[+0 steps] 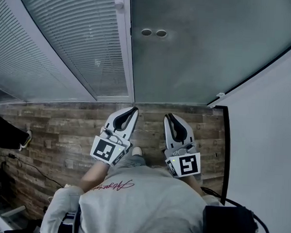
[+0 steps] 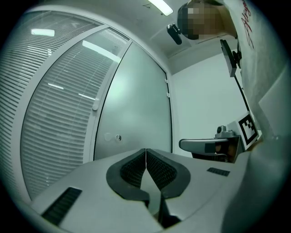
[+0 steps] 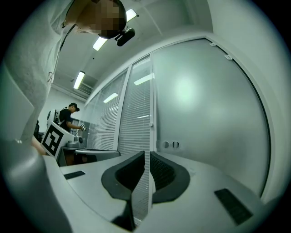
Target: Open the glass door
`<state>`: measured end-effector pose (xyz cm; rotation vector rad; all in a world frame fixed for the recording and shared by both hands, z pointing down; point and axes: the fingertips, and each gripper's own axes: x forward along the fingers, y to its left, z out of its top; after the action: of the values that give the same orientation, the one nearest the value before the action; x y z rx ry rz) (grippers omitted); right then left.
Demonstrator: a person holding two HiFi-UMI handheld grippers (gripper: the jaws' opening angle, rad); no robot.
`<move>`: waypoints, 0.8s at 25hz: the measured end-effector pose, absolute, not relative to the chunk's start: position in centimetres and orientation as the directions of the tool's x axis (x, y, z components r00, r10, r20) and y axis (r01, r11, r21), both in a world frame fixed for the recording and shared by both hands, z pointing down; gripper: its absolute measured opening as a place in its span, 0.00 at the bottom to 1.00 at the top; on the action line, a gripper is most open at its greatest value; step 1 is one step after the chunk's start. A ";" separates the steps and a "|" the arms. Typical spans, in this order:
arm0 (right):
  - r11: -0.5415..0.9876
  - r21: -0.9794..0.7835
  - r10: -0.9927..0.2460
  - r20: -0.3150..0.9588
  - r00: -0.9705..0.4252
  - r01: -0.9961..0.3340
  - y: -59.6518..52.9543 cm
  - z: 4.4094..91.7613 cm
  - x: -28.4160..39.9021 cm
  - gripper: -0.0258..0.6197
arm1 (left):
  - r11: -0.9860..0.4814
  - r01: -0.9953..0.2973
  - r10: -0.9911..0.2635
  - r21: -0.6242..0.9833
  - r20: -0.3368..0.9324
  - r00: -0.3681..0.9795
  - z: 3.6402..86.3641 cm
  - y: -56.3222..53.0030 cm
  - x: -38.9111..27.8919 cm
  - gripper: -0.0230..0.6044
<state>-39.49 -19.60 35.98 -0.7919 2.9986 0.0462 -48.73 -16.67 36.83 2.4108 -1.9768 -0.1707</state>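
1. Flooring [image 1: 62, 128] of wood-look planks, mottled brown and matt, runs up to the foot of the glazing; a thin dark cable [image 1: 31, 166] trails over it at the left.
2. The glass door [image 1: 202, 53] stands straight ahead of the person. It is closed, a flat frosted grey-green pane with a soft sheen.
3. Two small round metal discs [image 1: 153, 33] sit side by side on the door near its left edge.
4. A slim white frame post [image 1: 124, 49] borders that edge. To its left is a glazed partition filled with finely ribbed horizontal blinds [image 1: 66, 41].
5. To the right of the door is a plain, smooth white wall [image 1: 270, 144], with a black strip along its base.
6. Long strip lights [image 3: 99, 43] glow on the ceiling, and in the right gripper view another person [image 3: 68, 118] stands far back beside the partition.
7. The left gripper [image 1: 132, 109] is pale grey moulded plastic with dark ribbed pads. It is held level and points at the frame post, and its jaws are together at the tips with nothing between them.
8. The right gripper [image 1: 169, 117] is just beside it and points at the door. Its jaws are closed to a hairline slit that holds nothing.
9. Neither gripper touches the door.
10. A grey sweatshirt [image 1: 141, 201], soft and matt, fills the bottom of the head view.
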 end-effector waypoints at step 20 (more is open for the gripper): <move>0.817 0.124 -0.556 -0.087 -0.827 -0.562 -37.3 34.5 -50.6 0.11 | -0.013 -0.995 -0.999 0.098 -0.053 0.007 36.4 -22.4 -55.2 0.06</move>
<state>-50.61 -37.32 34.48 -0.9081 2.9506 0.2239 -55.19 -22.40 36.41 2.2062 -2.1843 -0.1654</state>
